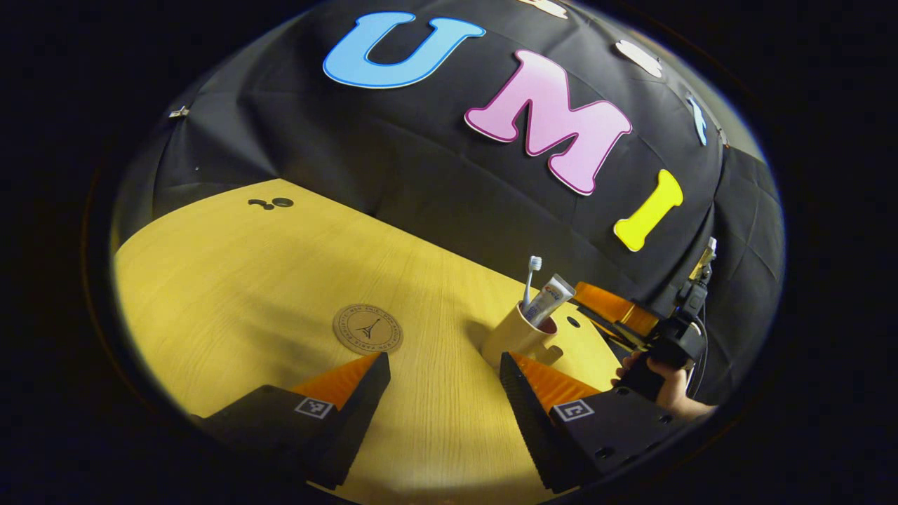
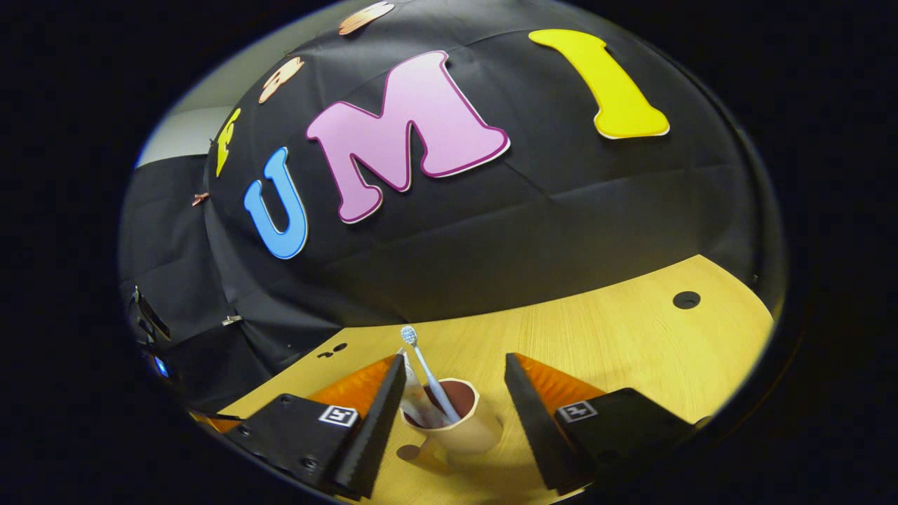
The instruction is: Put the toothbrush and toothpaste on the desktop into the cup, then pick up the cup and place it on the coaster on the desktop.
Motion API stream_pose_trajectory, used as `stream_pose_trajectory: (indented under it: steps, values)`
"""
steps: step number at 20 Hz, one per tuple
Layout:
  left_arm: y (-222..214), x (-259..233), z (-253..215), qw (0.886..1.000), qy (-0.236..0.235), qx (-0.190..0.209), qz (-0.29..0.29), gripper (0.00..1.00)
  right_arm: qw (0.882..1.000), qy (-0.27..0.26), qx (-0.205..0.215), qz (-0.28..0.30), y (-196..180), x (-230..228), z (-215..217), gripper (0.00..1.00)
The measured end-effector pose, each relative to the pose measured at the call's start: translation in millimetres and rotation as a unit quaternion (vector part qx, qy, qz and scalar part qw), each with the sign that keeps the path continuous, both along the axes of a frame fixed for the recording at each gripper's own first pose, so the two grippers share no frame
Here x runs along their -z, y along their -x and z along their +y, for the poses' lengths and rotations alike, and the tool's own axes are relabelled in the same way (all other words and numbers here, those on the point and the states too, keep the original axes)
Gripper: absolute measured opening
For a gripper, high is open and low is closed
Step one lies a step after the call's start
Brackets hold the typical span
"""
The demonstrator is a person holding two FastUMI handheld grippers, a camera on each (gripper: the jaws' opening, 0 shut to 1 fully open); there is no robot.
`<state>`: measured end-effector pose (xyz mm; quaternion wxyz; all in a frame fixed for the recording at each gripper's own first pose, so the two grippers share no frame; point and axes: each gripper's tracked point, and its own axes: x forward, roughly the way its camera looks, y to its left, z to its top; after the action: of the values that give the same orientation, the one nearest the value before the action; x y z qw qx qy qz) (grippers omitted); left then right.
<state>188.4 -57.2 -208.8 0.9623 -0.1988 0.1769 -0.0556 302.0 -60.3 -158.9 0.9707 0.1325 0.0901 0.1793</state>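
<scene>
**While brush and paste are in, cup not yet on coaster**

Since the toothbrush [image 1: 531, 280] & toothpaste [image 1: 549, 298] already stand in the cup [image 1: 514, 335], pt 1 of the task looks done. Left to do, by my read: grip cup, lift, set it on the coaster [image 1: 367, 328], which lies bare to the cup's left, well apart from it.

Right gripper [image 2: 454, 407] is open w/ fingers either side of the cup, not pressing; the cup sits between them, handle toward the near-left. Left gripper [image 1: 442, 393] is open too, holding nothing, aimed at the gap btwn coaster & cup.

Surface: light wood-grain table [image 1: 231, 280], a few dark round holes near the far edges. Black cloth booth wall behind.
</scene>
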Motion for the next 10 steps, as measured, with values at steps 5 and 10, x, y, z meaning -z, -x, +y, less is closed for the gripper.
stream_pose_trajectory:
  steps: [5,10]
  values:
    - [17,-11,12,0.999,-0.031,-0.033,-0.002,0.98,0.999,0.027,0.012,0.044,15,-17,-3,0.96]
    - [38,-19,16,0.998,-0.042,-0.052,0.005,0.98,0.994,0.070,-0.009,0.080,21,-28,9,0.98]
